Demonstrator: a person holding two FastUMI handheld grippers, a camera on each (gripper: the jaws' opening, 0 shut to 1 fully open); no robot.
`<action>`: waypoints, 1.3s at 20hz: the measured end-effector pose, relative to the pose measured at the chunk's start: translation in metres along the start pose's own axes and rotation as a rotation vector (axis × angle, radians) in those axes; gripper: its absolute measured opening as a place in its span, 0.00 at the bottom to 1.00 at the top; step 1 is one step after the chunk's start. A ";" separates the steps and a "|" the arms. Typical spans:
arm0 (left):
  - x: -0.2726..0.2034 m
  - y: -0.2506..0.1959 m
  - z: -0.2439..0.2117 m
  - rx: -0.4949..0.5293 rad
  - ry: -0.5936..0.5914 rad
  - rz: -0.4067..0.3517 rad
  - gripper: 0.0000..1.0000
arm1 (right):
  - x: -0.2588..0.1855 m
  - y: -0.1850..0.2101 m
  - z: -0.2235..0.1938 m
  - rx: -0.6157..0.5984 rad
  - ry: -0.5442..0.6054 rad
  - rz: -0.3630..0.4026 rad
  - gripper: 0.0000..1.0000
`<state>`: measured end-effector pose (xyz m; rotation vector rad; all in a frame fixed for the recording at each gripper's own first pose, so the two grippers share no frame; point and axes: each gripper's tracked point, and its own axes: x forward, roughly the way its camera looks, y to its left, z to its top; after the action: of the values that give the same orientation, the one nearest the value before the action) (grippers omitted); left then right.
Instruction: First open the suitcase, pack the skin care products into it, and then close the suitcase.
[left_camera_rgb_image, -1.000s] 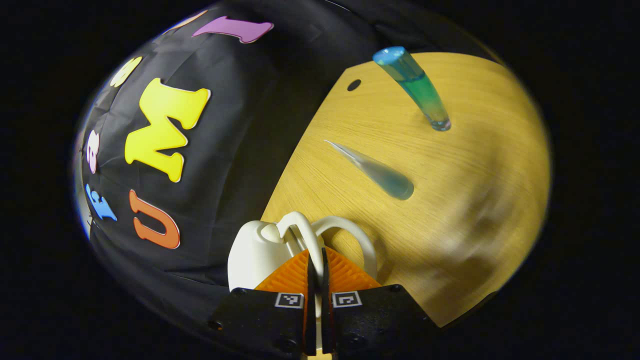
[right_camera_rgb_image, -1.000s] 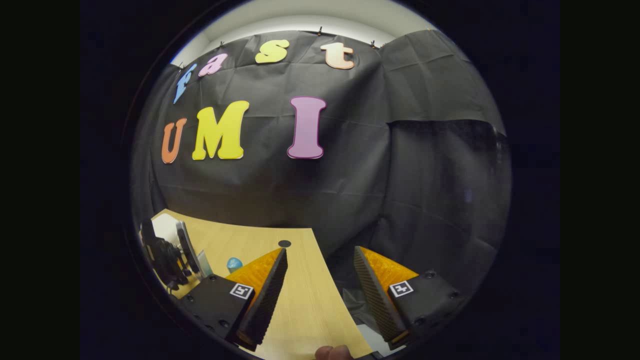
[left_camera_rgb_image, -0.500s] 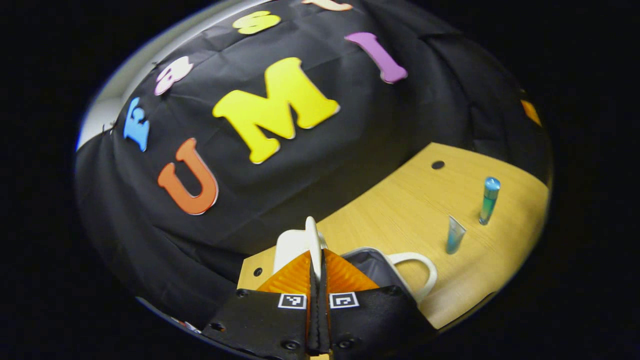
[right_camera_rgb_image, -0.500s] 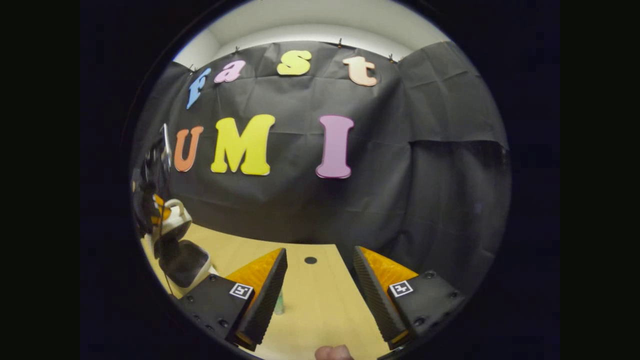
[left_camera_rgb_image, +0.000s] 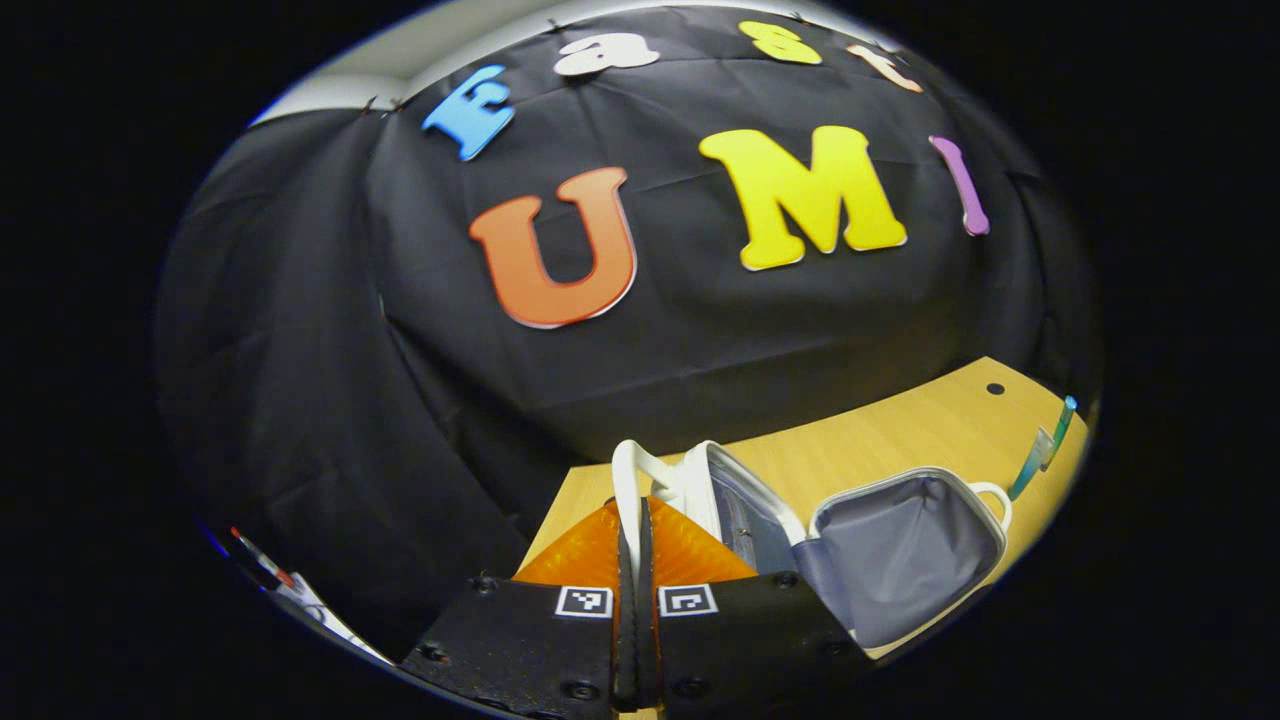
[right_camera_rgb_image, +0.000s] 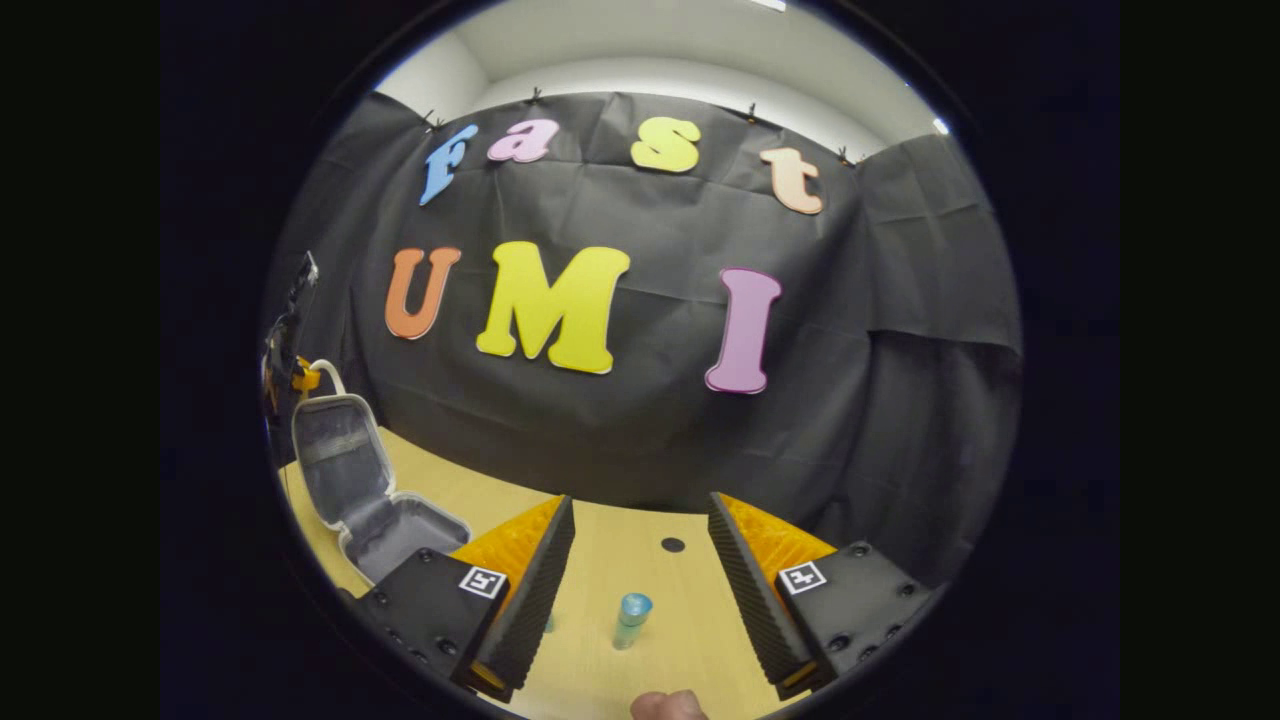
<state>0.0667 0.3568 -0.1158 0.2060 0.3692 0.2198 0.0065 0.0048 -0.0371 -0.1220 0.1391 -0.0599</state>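
The small white suitcase (left_camera_rgb_image: 900, 550) stands open on the wooden table (left_camera_rgb_image: 880, 430), its grey lining showing. My left gripper (left_camera_rgb_image: 634, 512) is shut on the white handle (left_camera_rgb_image: 626, 470) of the raised lid (left_camera_rgb_image: 735, 505). The right gripper view shows the same open suitcase (right_camera_rgb_image: 395, 530) at the left, its lid (right_camera_rgb_image: 335, 460) upright with the left gripper (right_camera_rgb_image: 285, 365) at its top. My right gripper (right_camera_rgb_image: 638, 505) is open and holds nothing. A blue-capped tube (right_camera_rgb_image: 630, 620) stands upright below its fingers. A second tube (right_camera_rgb_image: 549, 623) peeks out beside the left finger. Both tubes (left_camera_rgb_image: 1050, 440) lie far right.
The table (right_camera_rgb_image: 600, 590) has a small round hole (right_camera_rgb_image: 673, 545) near its back edge, which meets the black cloth wall. A fingertip (right_camera_rgb_image: 668, 706) of the hand holding the right gripper shows at the bottom. Bare tabletop lies between suitcase and tubes.
My left gripper has swung the lid up and back by its handle, so the suitcase now stands wide open. The right gripper has tilted and the upright tube has come between its fingers.
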 end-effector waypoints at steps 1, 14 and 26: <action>0.011 0.005 -0.016 -0.025 0.020 0.001 0.03 | -0.002 0.011 0.003 -0.019 0.000 0.006 0.80; 0.087 0.004 -0.198 -0.482 0.300 -0.092 0.09 | -0.010 0.086 0.001 -0.147 0.055 0.057 0.80; 0.018 -0.011 -0.088 -0.375 0.082 0.028 0.98 | -0.011 0.061 -0.026 -0.062 0.065 0.048 0.79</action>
<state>0.0515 0.3648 -0.2046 -0.1674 0.3997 0.3213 -0.0051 0.0632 -0.0690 -0.1790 0.2085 -0.0114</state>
